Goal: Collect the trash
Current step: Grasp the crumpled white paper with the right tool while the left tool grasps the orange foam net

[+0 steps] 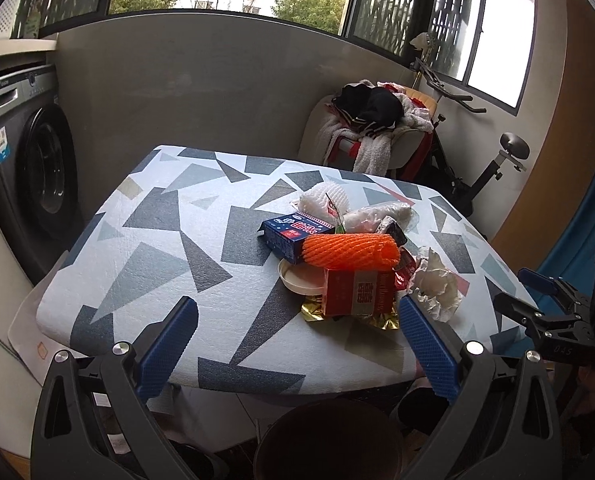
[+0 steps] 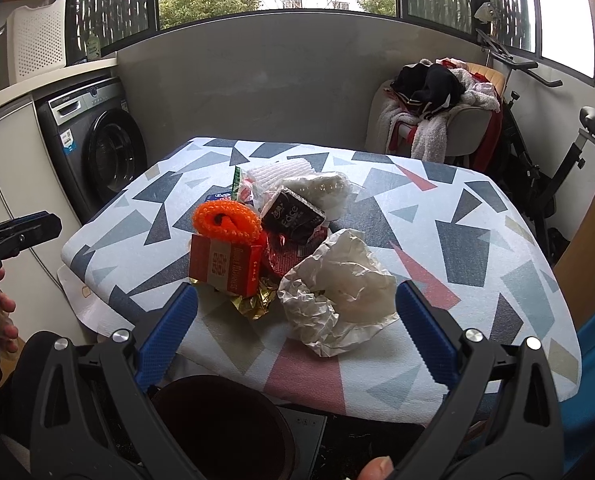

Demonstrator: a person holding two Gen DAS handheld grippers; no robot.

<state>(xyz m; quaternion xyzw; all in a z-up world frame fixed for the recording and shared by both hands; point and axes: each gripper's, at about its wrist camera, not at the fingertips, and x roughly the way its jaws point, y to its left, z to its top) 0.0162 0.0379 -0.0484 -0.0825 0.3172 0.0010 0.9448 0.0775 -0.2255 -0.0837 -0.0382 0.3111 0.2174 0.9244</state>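
Above the table's near edge, left gripper (image 1: pixel 297 316) hangs with blue fingers (image 1: pixel 169 344) spread wide, nothing between them. Right gripper (image 2: pixel 296 308) same: spread wide, empty, crumpled white paper (image 2: pixel 337 296) framed just ahead of its fingertips. Neither touches anything. Trash pile sits mid-table on patterned tablecloth (image 1: pixel 145 240): orange foam net (image 1: pixel 351 252) lying on top of red box (image 1: pixel 357 292), blue box (image 1: pixel 293 236) behind it, round white lid (image 1: pixel 297 280) partly under them, gold foil (image 1: pixel 317 312) under red box, black wrapper (image 2: pixel 293 216), white foam net (image 1: pixel 323 198) at the back. Dark bin (image 2: pixel 221 428) on floor below near edge, between the grippers. Washing machine (image 1: pixel 29 160) left; chair piled with clothes (image 1: pixel 373 120) and exercise bike (image 1: pixel 493 168) behind.
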